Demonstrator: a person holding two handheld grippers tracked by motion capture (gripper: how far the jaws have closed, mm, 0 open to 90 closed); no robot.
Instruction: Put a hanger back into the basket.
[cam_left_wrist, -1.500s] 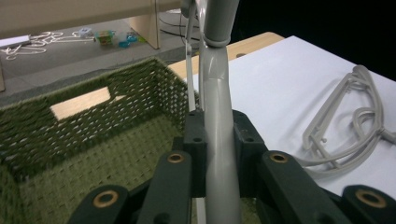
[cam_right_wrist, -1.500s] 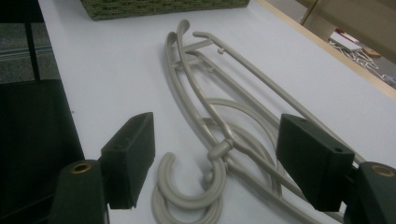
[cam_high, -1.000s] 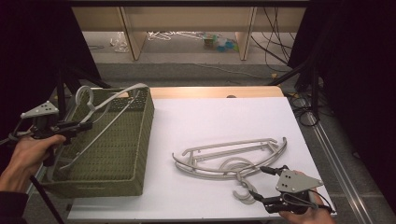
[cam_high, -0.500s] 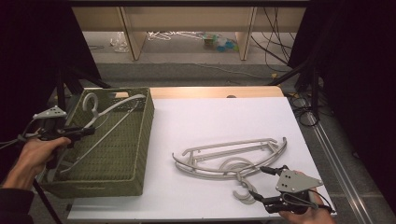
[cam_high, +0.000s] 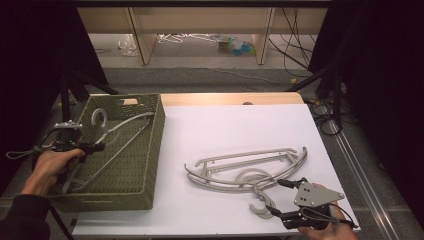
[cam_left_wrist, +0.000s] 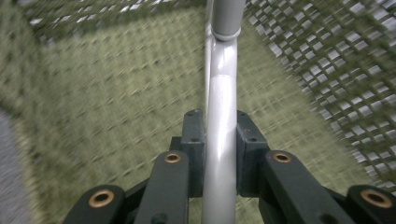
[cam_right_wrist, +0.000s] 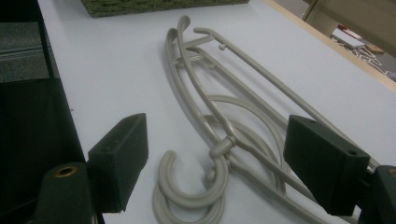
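Reaching into the basket (cam_high: 150, 165), left gripper (cam_left_wrist: 219, 140) fingers clamp the hanger (cam_left_wrist: 219, 163); right gripper (cam_right_wrist: 217, 163) fingers apart.

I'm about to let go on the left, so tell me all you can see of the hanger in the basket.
The hanger is pale grey, seemingly plastic, with a round hook and slim bars. It leans tilted inside the green woven basket, hook toward the far wall. The left gripper is shut on one bar, pads pressed on both sides.

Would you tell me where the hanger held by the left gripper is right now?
In the high view the held hanger lies inside the green basket at the table's left, its hook toward the far wall, with the left gripper clamped on its bar.
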